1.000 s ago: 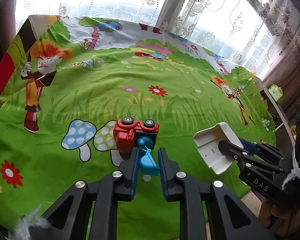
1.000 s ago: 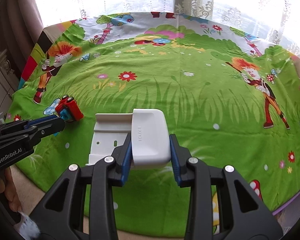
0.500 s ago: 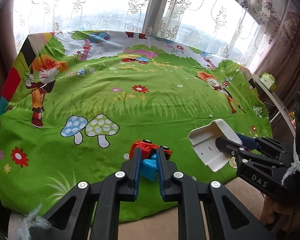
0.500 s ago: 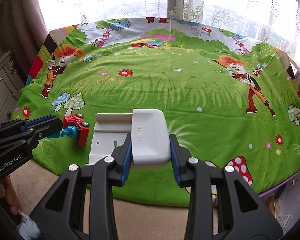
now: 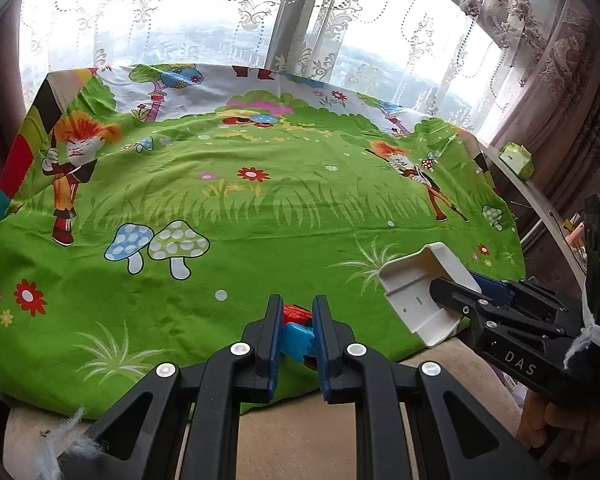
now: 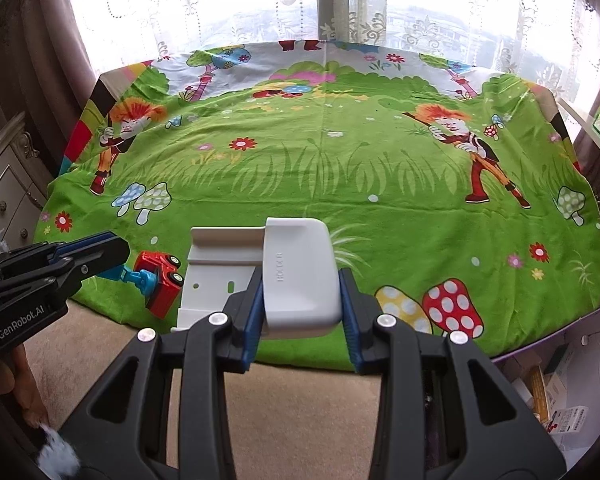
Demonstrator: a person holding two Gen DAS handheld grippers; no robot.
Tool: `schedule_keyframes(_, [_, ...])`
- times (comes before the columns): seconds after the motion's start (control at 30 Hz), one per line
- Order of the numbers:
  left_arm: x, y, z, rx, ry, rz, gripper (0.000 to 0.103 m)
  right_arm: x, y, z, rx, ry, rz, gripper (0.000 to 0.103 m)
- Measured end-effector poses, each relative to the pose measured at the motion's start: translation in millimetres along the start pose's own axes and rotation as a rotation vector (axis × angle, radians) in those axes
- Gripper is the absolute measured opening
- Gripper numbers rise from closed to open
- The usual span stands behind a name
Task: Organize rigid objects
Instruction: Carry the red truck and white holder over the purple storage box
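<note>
Above the near edge of the green cartoon-printed cloth, both grippers carry loads clear of it. Left gripper, nearly closed, pinches the red-and-blue plastic toy car by its thin blue arm; light, rigid, likely to swing. Right gripper clamps the smooth white plastic holder across its rounded body; glossy sides may slip.

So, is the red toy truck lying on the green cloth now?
No, the red toy truck hangs in the air, held by its blue part in the left hand-held gripper, near the edge of the green cloth.
</note>
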State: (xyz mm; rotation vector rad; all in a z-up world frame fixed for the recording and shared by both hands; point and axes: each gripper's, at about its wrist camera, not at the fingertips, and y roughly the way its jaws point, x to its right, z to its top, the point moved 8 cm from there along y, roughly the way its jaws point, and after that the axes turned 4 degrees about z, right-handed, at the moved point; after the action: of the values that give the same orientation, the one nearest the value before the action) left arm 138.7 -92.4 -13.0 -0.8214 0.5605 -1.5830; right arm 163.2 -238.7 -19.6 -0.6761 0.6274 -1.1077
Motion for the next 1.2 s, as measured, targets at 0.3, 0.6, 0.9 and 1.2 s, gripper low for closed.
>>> schedule_keyframes(0.3, [22.2, -6.1, -3.6, 0.001, 0.034, -0.028, 0.016, 11.1, -16.9, -10.4, 0.006, 0.03, 0.0, 0.039])
schedule_keyframes(0.6, [49.2, -5.4, -7.7, -0.008, 0.076, -0.05, 0.016, 31.8, -31.6, -22.8, 0.009, 0.074, -0.008, 0.039])
schedule_keyframes(0.9, [82.3, -1.1, -13.0, -0.031, 0.116, -0.09, 0.016, 61.1, -50.6, -37.8, 0.024, 0.132, -0.029, 0.039])
schedule_keyframes(1.2, [132.2, 4.3, -15.0, -0.055, 0.199, -0.133, 0.016, 103.3, -73.1, -59.7, 0.049, 0.198, -0.093, 0.039])
